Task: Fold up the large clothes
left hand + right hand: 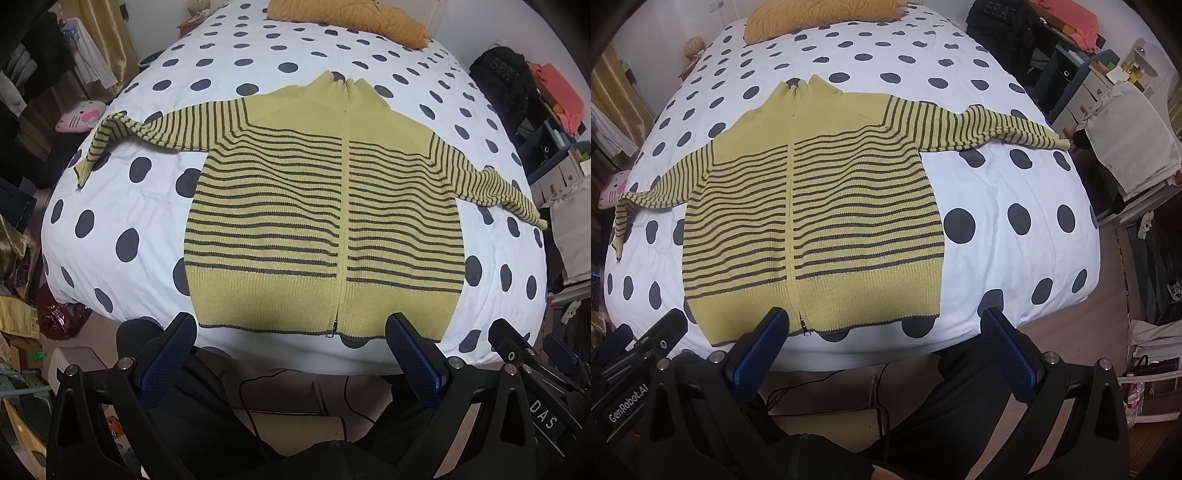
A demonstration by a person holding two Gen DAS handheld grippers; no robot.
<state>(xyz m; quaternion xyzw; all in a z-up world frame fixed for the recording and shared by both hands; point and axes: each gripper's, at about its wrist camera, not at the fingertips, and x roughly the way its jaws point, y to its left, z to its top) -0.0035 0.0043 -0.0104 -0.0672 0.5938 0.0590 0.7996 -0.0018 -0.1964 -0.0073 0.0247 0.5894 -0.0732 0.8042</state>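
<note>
Yellow striped sweater (295, 206) lies flat on the dotted bed (122, 206), collar far, hem near, sleeves out sideways. Left gripper (291, 354) and right gripper (882, 350) hover by the hem, fingers spread, holding nothing.

**Yellow stripes on white with dark dots**

The cardigan (325, 221) is mustard yellow with thin dark olive stripes across body and sleeves; its shoulders, collar and hem band are plain yellow. The bed cover (122, 206) is white with large dark grey-blue dots. The cushion (351, 18) is ochre orange. The plush toy (79, 116) is pink and white. Both grippers' pads (759, 360) are blue on black frames.
</note>
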